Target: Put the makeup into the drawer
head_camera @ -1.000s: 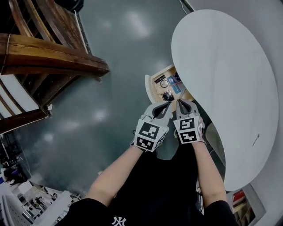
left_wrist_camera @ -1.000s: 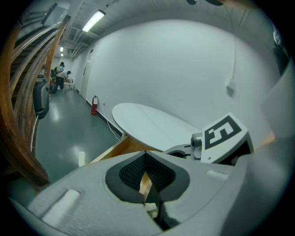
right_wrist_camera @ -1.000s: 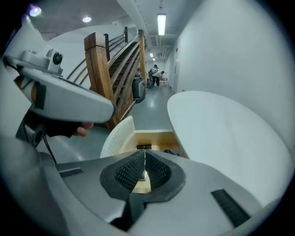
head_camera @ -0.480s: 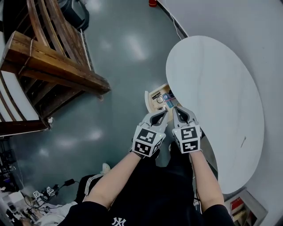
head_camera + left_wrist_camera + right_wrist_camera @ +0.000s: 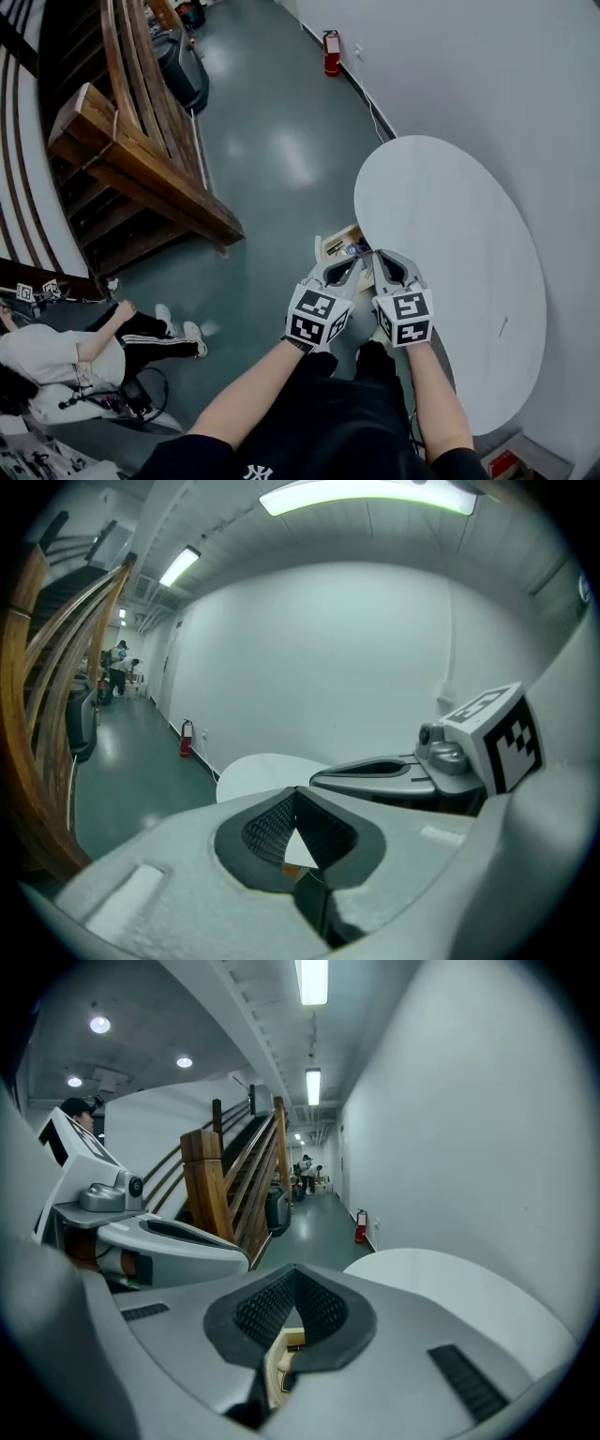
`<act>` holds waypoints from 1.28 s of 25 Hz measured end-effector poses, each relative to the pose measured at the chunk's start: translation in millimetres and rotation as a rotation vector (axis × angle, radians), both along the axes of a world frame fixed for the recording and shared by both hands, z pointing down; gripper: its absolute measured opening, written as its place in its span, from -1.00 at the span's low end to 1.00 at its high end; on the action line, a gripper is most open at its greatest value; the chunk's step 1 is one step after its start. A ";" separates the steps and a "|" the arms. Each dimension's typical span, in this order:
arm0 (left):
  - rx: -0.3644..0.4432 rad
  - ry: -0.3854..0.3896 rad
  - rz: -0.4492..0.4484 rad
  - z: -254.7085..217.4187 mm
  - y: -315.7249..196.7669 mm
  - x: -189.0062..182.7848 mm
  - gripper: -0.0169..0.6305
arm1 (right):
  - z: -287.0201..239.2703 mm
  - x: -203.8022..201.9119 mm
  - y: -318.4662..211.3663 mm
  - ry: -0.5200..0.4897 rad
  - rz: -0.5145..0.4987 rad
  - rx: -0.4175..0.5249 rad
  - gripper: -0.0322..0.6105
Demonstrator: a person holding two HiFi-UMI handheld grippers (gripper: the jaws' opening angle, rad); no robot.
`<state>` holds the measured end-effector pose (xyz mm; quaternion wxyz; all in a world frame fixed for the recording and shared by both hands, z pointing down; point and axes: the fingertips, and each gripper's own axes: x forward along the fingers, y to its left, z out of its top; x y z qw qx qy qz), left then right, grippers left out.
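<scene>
Glossy floor (image 5: 272,159), round white table (image 5: 459,281) — left gripper (image 5: 355,266), right gripper (image 5: 378,258) pressed together above open wooden drawer (image 5: 334,247).

The view is lifting and pulling back: the whole round table (image 5: 450,281) is coming into frame, along with a fire extinguisher (image 5: 331,52) at the far wall and a seated person (image 5: 56,352) at lower left. The drawer (image 5: 330,246) at the table's edge is shrinking, slipping behind the left claw (image 5: 352,265) and right claw (image 5: 379,260).
</scene>
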<state>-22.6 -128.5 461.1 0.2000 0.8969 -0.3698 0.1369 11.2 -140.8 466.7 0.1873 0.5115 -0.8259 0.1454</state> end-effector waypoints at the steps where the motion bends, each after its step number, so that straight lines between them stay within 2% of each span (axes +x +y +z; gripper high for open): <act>1: 0.012 0.006 0.000 -10.3 -1.0 -0.5 -0.92 | -11.5 -0.5 -0.5 -0.004 0.001 0.018 -0.85; 8: 0.118 0.044 -0.011 -82.9 -10.2 -1.9 -0.92 | -89.3 -4.4 -8.8 -0.021 -0.014 0.146 -0.85; 14: 0.167 0.057 -0.010 -117.7 -3.4 -7.4 -0.92 | -128.0 -11.5 -0.5 -0.026 -0.019 0.208 -0.86; 21: 0.214 0.061 0.006 -138.5 -1.8 -5.1 -0.92 | -146.8 -12.6 -0.5 -0.029 -0.017 0.250 -0.86; 32: 0.229 0.072 0.009 -147.5 -4.6 -9.5 -0.92 | -152.1 -17.4 -4.5 -0.026 -0.017 0.263 -0.86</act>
